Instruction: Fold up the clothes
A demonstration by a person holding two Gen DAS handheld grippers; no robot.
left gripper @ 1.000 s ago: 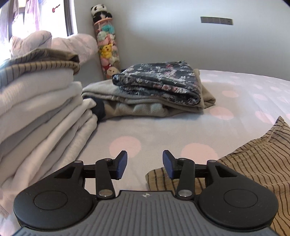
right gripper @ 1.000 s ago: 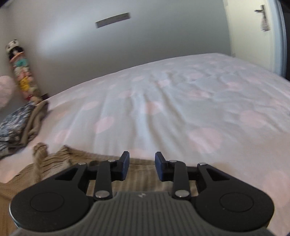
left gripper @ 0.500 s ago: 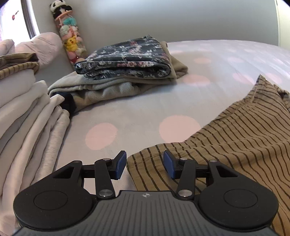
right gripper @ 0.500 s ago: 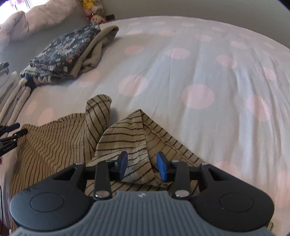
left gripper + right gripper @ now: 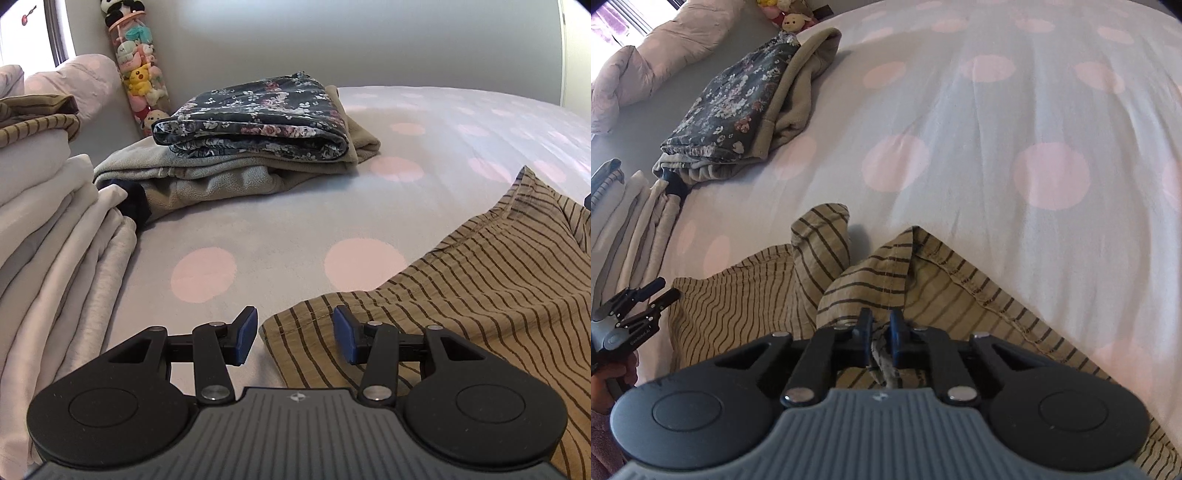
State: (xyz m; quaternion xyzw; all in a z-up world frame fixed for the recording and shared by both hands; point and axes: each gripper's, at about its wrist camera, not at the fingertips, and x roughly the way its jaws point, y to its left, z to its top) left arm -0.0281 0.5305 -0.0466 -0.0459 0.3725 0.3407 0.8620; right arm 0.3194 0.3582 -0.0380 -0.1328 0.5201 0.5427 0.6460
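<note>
Two grippers work a tan striped garment [image 5: 746,306] spread on the dotted bedsheet [image 5: 997,129]. The right gripper [image 5: 881,330] is closing, its jaws pinching a bunched fold of the cloth. The left gripper [image 5: 294,334] stands apart-jawed, the garment's corner between its fingers, unpressed. Beyond it lies a floral folded pile [image 5: 258,118]; a white stack [image 5: 44,206] sits to its left.

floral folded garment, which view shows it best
The left wrist view: the floral folded garment sits near centre, side-on, its layered folds visible atop a beige fleece. The right wrist view shows it from above, off at the upper left.
</note>
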